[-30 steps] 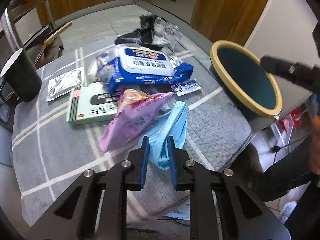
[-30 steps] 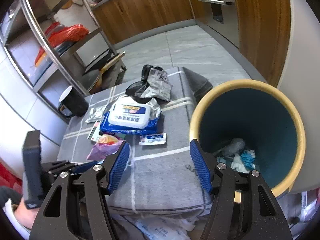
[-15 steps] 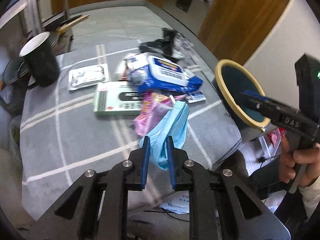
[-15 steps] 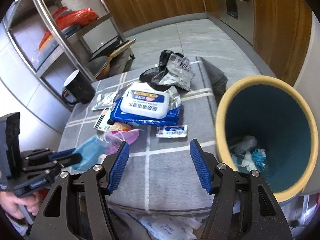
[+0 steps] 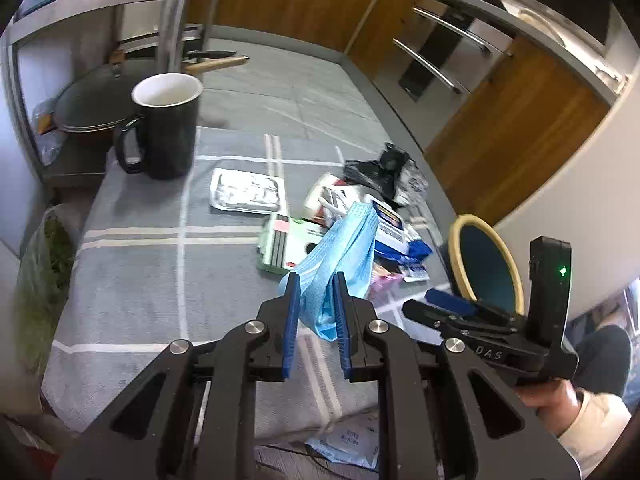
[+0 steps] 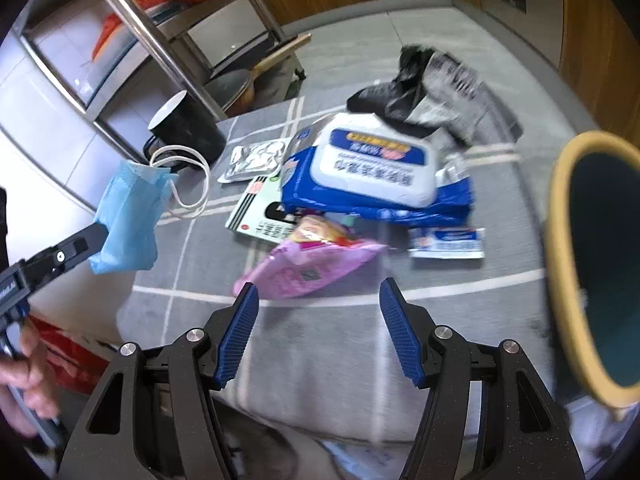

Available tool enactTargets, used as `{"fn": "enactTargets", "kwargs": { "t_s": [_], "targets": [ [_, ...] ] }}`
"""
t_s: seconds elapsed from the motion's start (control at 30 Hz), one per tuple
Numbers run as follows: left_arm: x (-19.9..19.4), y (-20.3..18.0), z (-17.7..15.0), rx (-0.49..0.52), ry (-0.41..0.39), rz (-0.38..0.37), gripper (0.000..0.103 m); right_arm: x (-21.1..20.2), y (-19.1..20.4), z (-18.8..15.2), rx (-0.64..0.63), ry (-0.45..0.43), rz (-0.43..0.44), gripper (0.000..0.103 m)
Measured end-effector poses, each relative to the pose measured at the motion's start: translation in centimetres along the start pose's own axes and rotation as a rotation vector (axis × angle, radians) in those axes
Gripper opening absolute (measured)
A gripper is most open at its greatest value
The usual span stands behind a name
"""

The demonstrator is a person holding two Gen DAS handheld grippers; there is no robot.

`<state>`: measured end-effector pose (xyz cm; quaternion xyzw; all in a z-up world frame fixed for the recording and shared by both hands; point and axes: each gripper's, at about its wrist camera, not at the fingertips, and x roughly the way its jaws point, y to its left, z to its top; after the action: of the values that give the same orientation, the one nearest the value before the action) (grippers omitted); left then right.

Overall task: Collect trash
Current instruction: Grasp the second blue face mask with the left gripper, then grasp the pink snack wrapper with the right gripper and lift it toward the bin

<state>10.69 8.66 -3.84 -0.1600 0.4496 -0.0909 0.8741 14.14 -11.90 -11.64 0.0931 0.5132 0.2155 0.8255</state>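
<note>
Right now your left hand-held gripper (image 5: 314, 284) is nearly closed on a crumpled blue face mask (image 5: 340, 260); the mask sticks up from between the two blue pads, at the lower centre of the left wrist view. In the right wrist view that same mask (image 6: 126, 220) hangs at the left of the frame, clear of the cloth, with its white ear loops (image 6: 188, 176) dangling beside it.

Your right hand-held gripper (image 6: 318, 312) stands well open with nothing between its pads, low in the centre of its own frame. Just above its fingertips lies a pink snack wrapper (image 6: 308, 264) on the grey checked cloth of the surface (image 6: 352, 340). Above the wrapper sit a blue and white wet-wipe pack (image 6: 376, 176), a green and white box (image 6: 260, 216) partly under it, and a small white sachet (image 6: 446, 242) to the right. A silver foil packet (image 6: 256, 158) lies left of the wipes, and a crumpled black bag (image 6: 400, 84) lies beyond them, toward the top of the frame.

The bin (image 6: 592, 264), teal inside with a yellow rim, fills the right edge of the right wrist view, beside the surface. A black mug (image 5: 166, 124) with a white inside stands at the upper left of the left wrist view.
</note>
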Motion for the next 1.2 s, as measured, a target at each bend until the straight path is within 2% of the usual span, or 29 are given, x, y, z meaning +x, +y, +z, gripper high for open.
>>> {"fn": "enactTargets", "kwargs": {
  "t_s": [0.23,0.37,0.4,0.43,0.47,0.53,0.63,0.7,1.0,1.2],
  "targets": [
    [-0.2,1.5,0.6,-0.061,-0.032,0.023,0.016,2.9,0.9,1.1,0.138,0.014,0.042,0.064],
    [-0.1,1.1,0.7,-0.051,-0.031,0.016,0.016,4.5,1.3,1.3,0.164,0.040,-0.006,0.064],
    [0.0,1.0,0.8,-0.049,-0.030,0.016,0.016,5.0,1.3,1.1,0.165,0.049,-0.021,0.058],
    [0.1,0.9,0.8,-0.048,-0.028,0.012,0.016,5.3,1.2,0.8,0.165,0.058,-0.031,0.046],
    [0.1,0.8,0.8,-0.048,-0.027,0.010,0.016,5.5,1.0,0.7,0.168,0.069,-0.034,0.041],
    [0.1,0.6,0.9,-0.046,-0.029,0.008,0.016,5.7,0.6,0.2,0.173,0.082,-0.033,0.020],
    [0.1,0.2,1.0,-0.040,-0.032,0.006,0.016,5.2,-0.1,-0.3,0.176,0.079,-0.024,0.009],
    [0.1,0.0,1.1,-0.036,-0.035,0.003,0.016,4.7,-0.5,-0.5,0.175,0.082,-0.021,0.007],
    [0.1,-1.5,1.1,-0.012,-0.039,-0.001,0.016,0.5,-1.3,-2.1,0.066,0.085,-0.043,0.006],
    [0.6,-3.0,1.2,0.001,-0.025,-0.020,0.016,-3.7,-2.8,-2.2,0.015,0.016,-0.066,0.006]
  ]
}}
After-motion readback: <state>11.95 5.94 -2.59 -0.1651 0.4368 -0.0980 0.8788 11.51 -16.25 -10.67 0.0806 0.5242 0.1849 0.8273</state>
